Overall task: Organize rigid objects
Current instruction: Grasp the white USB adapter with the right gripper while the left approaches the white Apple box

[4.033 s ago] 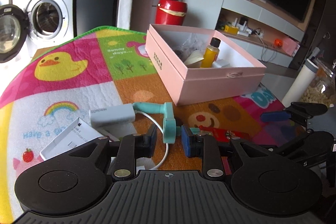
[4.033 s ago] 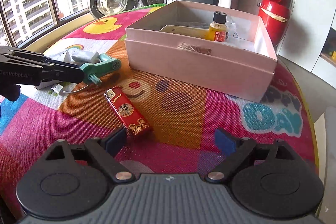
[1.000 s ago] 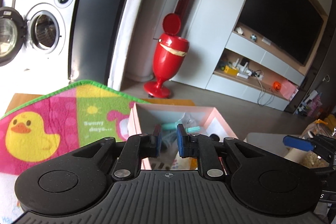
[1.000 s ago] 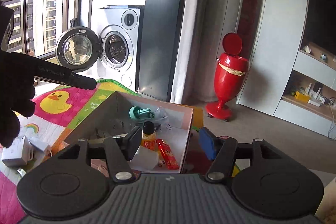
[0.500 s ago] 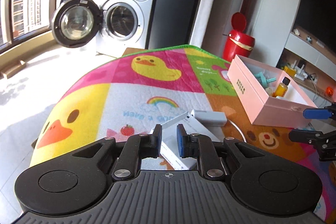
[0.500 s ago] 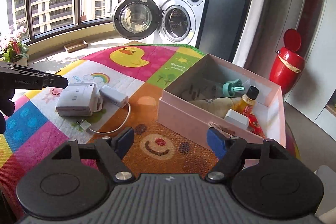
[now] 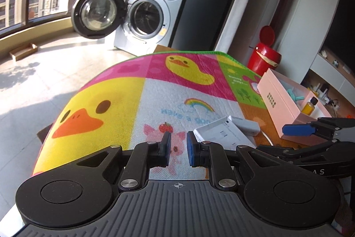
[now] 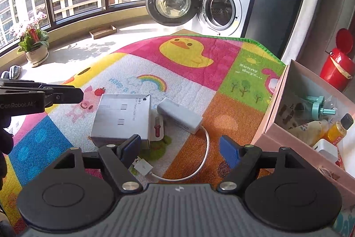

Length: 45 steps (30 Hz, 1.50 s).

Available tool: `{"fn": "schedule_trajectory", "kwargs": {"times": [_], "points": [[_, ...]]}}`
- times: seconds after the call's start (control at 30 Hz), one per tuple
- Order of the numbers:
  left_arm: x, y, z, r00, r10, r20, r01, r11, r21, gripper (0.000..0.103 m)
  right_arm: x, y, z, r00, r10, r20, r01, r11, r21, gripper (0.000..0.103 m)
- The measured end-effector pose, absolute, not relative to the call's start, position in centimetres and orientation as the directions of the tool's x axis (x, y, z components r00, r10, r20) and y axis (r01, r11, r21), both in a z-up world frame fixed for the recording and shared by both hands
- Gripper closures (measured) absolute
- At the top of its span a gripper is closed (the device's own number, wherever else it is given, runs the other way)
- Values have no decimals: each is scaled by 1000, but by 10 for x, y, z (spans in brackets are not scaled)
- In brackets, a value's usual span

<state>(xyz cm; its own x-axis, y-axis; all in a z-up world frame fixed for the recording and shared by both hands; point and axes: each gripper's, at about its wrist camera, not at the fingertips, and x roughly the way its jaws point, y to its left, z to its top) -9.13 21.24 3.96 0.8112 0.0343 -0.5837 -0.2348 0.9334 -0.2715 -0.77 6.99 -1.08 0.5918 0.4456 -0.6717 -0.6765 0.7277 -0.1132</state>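
A white carton (image 8: 122, 117) lies on the colourful mat (image 8: 193, 68) with a grey adapter (image 8: 179, 114) beside it. The adapter's white cable (image 8: 200, 161) ends in a plug just under my right gripper (image 8: 180, 147), which is open and empty above the cable. A small pink packet (image 8: 157, 126) lies against the carton. My left gripper (image 7: 178, 148) is shut with nothing in it, low over the mat left of the carton (image 7: 221, 133). The pink box (image 8: 277, 126) at right holds a teal tool (image 8: 319, 108), a yellow bottle (image 8: 339, 128) and a white charger (image 8: 325, 148).
A washing machine (image 8: 221, 3) with its door open stands behind the mat. A red bin (image 8: 337, 68) is beyond the pink box. A flower pot (image 8: 36, 46) sits by the window. A gloved hand (image 8: 4, 137) holds the left gripper (image 8: 77, 94).
The teal tool and red lighter went from the mat into the pink box. Both grippers swung back from the box and down toward the carton and adapter. The right jaws widened.
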Motion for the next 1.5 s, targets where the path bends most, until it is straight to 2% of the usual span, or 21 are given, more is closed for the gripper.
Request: {"fn": "schedule_trajectory", "kwargs": {"times": [0.13,0.37,0.43,0.5,0.6,0.7,0.83,1.03,1.23,1.37,1.5], "points": [[-88,217,34,791,55,-609,-266,928,-263,86,15,79,-1,605,453,-655,-634,772,-52,25],[-88,217,32,787,36,-616,-254,928,-271,86,57,108,-12,544,461,-700,-600,798,60,25],[-89,216,33,784,37,-619,-254,929,-267,86,58,106,-16,524,486,-700,-598,795,105,33],[-89,216,33,781,37,-623,-254,931,-264,86,54,101,-16,498,513,-699,-616,776,130,48],[-89,214,33,780,34,-625,-253,931,-265,86,43,90,-14,495,516,-699,-640,761,108,57],[-88,211,34,781,22,-624,-239,934,-266,86,29,78,-18,493,485,-722,-660,749,53,60],[-86,205,35,779,14,-626,-227,938,-261,86,15,60,-26,486,459,-744,-664,747,28,60],[-89,203,43,789,28,-614,-227,942,-249,86,-1,44,-30,527,442,-726,-668,743,-33,60],[-90,203,46,781,6,-624,-200,950,-241,86,-20,16,-33,651,341,-678,-607,770,-195,51],[-88,192,43,772,-80,-631,-119,956,-268,86,-26,-8,-35,715,264,-647,-551,782,-290,40],[-86,166,44,745,-178,-643,10,967,-255,83,-21,-28,-36,761,162,-628,-468,808,-359,35]]}}
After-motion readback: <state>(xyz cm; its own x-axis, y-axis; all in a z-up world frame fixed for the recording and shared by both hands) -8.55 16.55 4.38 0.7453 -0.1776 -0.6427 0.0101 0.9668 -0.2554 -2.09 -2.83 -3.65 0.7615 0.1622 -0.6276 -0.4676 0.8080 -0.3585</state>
